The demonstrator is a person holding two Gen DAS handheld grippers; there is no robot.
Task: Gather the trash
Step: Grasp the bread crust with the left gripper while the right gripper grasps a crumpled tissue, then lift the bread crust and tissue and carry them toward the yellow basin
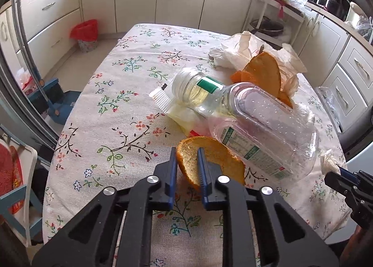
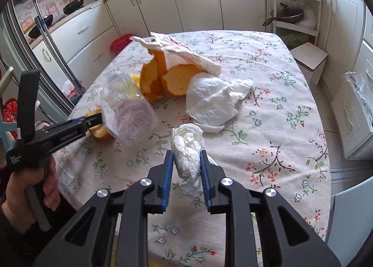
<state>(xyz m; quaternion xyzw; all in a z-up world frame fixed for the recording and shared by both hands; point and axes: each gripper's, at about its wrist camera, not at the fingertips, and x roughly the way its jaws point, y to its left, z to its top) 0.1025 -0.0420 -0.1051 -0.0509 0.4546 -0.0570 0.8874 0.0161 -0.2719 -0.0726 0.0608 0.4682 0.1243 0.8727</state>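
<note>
My left gripper [image 1: 187,151] is shut on a piece of orange peel [image 1: 216,157] at the near side of the flowered table [image 1: 105,108]. Just behind the peel lies a clear plastic bottle [image 1: 261,127] on its side, resting on a small yellow-white wrapper [image 1: 179,113]. My right gripper [image 2: 187,153] is shut on a crumpled white tissue [image 2: 187,150]. In the right wrist view the left gripper [image 2: 93,120] shows at the left, held by a hand [image 2: 30,187], with the peel [image 2: 99,130] at its tip beside the bottle [image 2: 128,115].
More orange peels [image 2: 163,78] lie under a white plastic bag [image 2: 186,52] mid-table, with a larger crumpled tissue [image 2: 214,101] beside them. A red-lined bin [image 1: 85,35] stands on the floor beyond the table's far left. Cabinets ring the room.
</note>
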